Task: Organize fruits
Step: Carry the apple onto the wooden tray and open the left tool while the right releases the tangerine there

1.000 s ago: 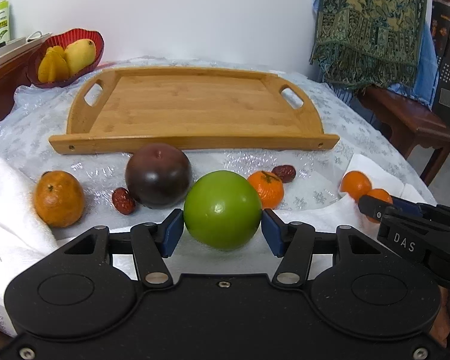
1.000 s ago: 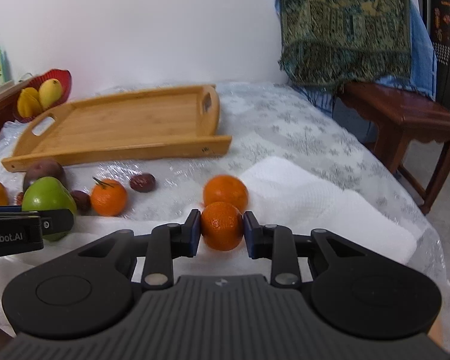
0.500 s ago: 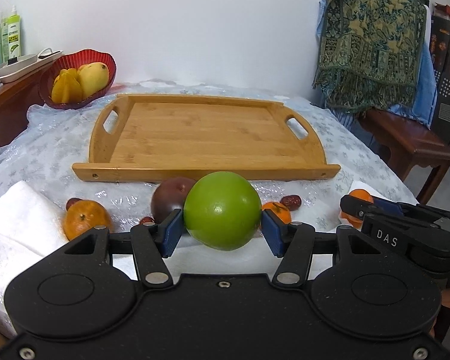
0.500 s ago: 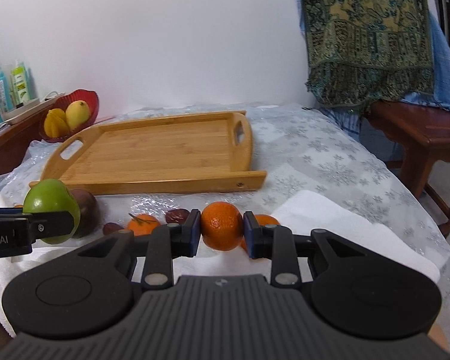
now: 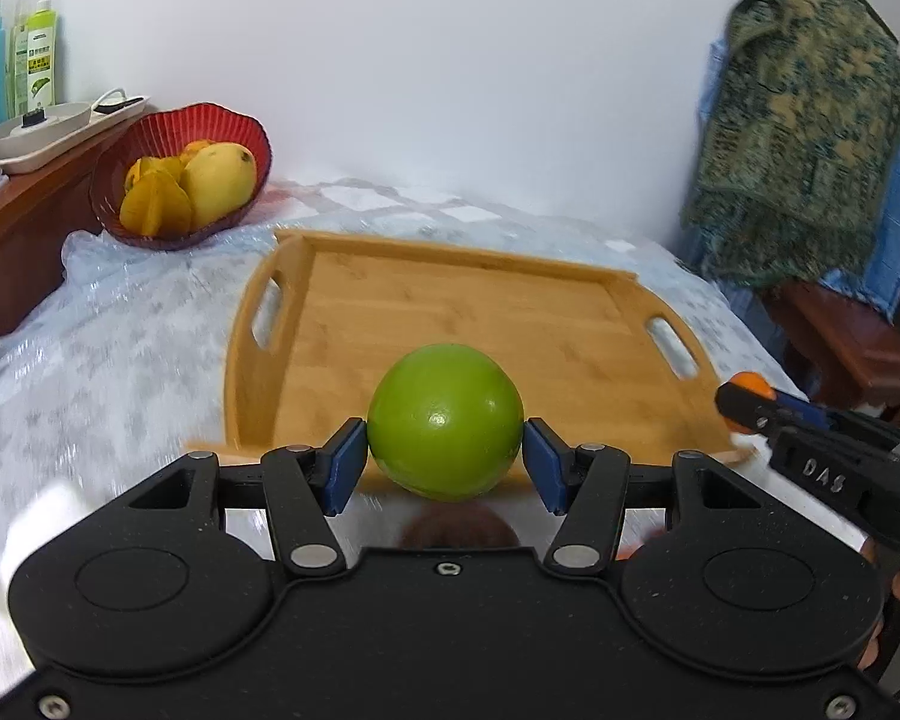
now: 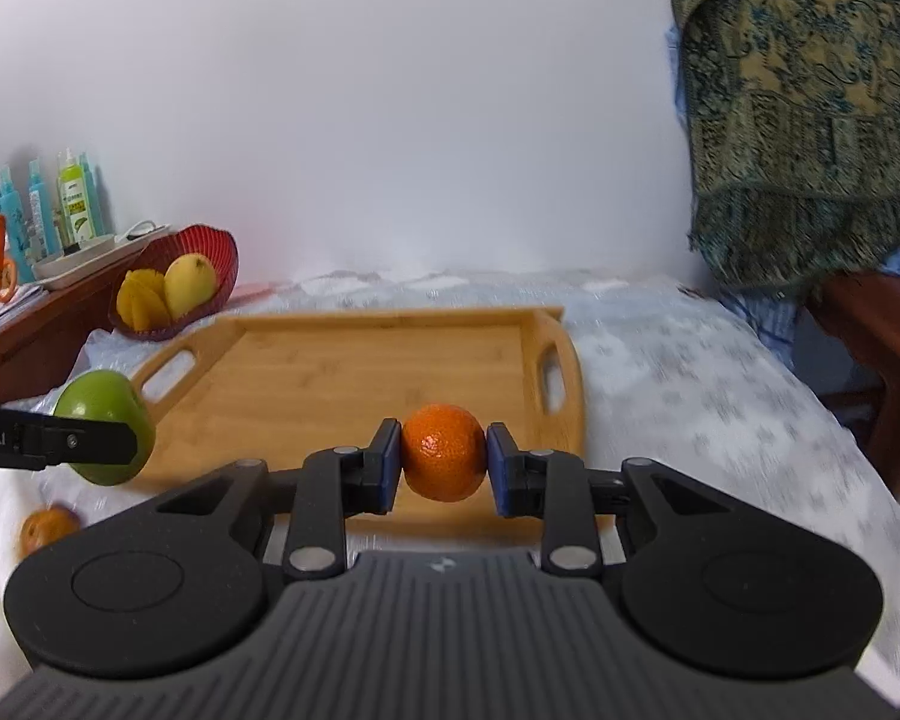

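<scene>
My left gripper (image 5: 445, 459) is shut on a green apple (image 5: 445, 420) and holds it in the air over the near edge of the empty bamboo tray (image 5: 450, 306). My right gripper (image 6: 444, 462) is shut on a small orange (image 6: 444, 459), held above the tray's (image 6: 354, 360) near right edge. The apple also shows in the right wrist view (image 6: 105, 426), and the orange's top shows in the left wrist view (image 5: 750, 383). A dark plum (image 5: 459, 531) lies below the apple, mostly hidden. Another orange (image 6: 48, 528) lies on the white cloth.
A red bowl (image 5: 180, 180) with a mango and yellow fruit stands at the table's back left, beside a wooden shelf with bottles (image 5: 36, 54). A patterned cloth (image 5: 804, 156) hangs over a wooden bench (image 5: 852, 354) to the right. A lacy tablecloth (image 6: 690, 372) covers the table.
Both grippers have risen off the table and moved forward toward the tray, each carrying its fruit. The fruits left on the table have dropped below the views.
</scene>
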A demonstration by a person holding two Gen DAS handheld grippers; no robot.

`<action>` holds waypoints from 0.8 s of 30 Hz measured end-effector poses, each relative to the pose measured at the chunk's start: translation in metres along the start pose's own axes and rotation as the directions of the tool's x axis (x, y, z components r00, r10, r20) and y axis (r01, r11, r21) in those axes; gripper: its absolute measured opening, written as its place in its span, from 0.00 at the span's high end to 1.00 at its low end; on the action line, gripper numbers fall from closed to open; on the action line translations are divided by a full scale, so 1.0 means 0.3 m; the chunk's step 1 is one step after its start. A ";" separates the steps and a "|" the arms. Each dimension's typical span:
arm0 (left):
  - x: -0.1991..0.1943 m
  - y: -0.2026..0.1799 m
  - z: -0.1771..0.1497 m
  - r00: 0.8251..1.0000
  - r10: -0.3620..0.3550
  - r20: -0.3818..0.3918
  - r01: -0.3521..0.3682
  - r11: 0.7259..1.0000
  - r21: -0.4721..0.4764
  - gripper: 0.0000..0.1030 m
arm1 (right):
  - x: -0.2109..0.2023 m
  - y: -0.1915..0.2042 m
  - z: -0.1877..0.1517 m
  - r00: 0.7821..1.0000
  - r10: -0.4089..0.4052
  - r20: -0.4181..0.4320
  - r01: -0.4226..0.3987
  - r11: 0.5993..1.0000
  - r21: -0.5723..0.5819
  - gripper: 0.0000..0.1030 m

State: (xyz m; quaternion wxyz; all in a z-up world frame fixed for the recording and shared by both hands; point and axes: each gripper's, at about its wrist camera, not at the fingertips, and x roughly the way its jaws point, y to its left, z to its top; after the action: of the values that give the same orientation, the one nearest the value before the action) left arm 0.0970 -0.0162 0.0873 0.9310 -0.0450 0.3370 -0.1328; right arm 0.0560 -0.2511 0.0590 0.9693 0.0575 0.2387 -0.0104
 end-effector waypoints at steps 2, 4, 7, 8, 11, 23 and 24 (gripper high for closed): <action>0.045 0.020 0.041 1.000 0.015 0.002 -0.015 1.000 -0.004 0.47 | 0.057 -0.002 0.038 1.000 0.006 0.005 -0.006 1.000 0.006 0.67; 0.094 0.039 0.083 1.000 0.019 0.001 -0.019 1.000 -0.008 0.47 | 0.114 -0.002 0.067 1.000 0.015 0.012 -0.015 1.000 0.005 0.67; 0.174 0.055 0.140 1.000 0.015 -0.008 -0.015 1.000 -0.015 0.47 | 0.201 -0.003 0.093 1.000 0.009 0.023 -0.009 1.000 -0.015 0.67; 0.202 0.058 0.155 1.000 0.016 -0.012 -0.016 1.000 -0.017 0.47 | 0.232 -0.005 0.100 1.000 0.008 0.020 -0.008 1.000 -0.015 0.67; 0.290 0.054 0.198 0.999 0.027 -0.027 -0.027 1.000 -0.013 0.47 | 0.326 -0.019 0.116 1.000 0.012 -0.007 -0.012 1.000 0.015 0.67; 0.558 0.018 0.260 0.995 0.069 -0.068 -0.070 0.997 -0.013 0.47 | 0.573 -0.058 0.146 0.994 0.029 -0.110 -0.025 0.999 0.038 0.67; 0.572 0.016 0.261 0.996 0.067 -0.067 -0.068 0.998 -0.012 0.47 | 0.584 -0.055 0.141 0.992 0.027 -0.120 -0.023 0.999 0.032 0.67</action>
State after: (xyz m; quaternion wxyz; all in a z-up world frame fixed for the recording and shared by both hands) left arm 0.2745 -0.0597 0.0411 0.9228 -0.0358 0.3702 -0.1005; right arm 0.2299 -0.2713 0.0132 0.9522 0.0757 0.2959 0.0017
